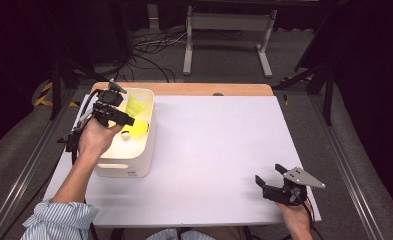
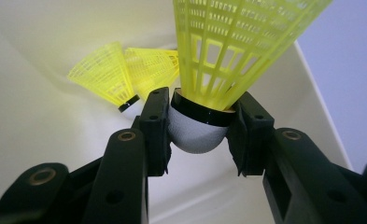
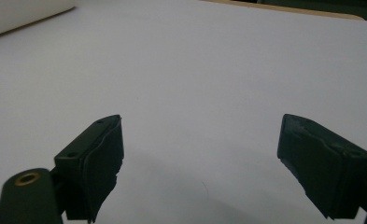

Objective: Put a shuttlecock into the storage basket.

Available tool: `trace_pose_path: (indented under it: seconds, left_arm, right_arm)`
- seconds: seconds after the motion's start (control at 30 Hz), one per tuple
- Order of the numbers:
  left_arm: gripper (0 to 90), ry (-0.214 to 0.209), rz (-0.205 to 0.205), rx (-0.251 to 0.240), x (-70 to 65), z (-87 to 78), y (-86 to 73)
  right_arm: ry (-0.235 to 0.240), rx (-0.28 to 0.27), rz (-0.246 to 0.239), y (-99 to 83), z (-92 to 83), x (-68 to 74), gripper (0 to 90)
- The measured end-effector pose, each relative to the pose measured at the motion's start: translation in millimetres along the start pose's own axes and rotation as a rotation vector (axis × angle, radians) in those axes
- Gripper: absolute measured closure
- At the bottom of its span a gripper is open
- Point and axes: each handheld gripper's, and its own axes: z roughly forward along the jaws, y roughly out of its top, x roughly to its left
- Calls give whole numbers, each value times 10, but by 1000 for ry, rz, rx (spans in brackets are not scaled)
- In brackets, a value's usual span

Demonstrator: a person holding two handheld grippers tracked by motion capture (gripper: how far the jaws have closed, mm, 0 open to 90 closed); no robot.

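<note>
On a white counter [image 1: 219, 150], a person's left gripper [image 2: 197, 135] reaches into a white bin [image 1: 134, 165] at the left side, its jaws clamped on the rounded white cork of a yellow shuttlecock [image 2: 237, 51], whose mesh skirt stands above the jaws inside the bin. Two more yellow shuttlecocks [image 2: 125, 77] lie on the bin's floor just beyond it, leaning against each other. At the counter's near right corner, well apart from the bin, the right gripper [image 1: 270, 176] rests with its jaws spread wide and nothing between them.
</note>
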Motion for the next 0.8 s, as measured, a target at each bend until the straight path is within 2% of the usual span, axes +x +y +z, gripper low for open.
trace_pose_path:
  seconds: [0.8]
  left_arm:
    - [625, 23, -39, 43, 102, 242, 4]
  right_arm:
    - [5, 1, 1, 0, 4, -3, 152]
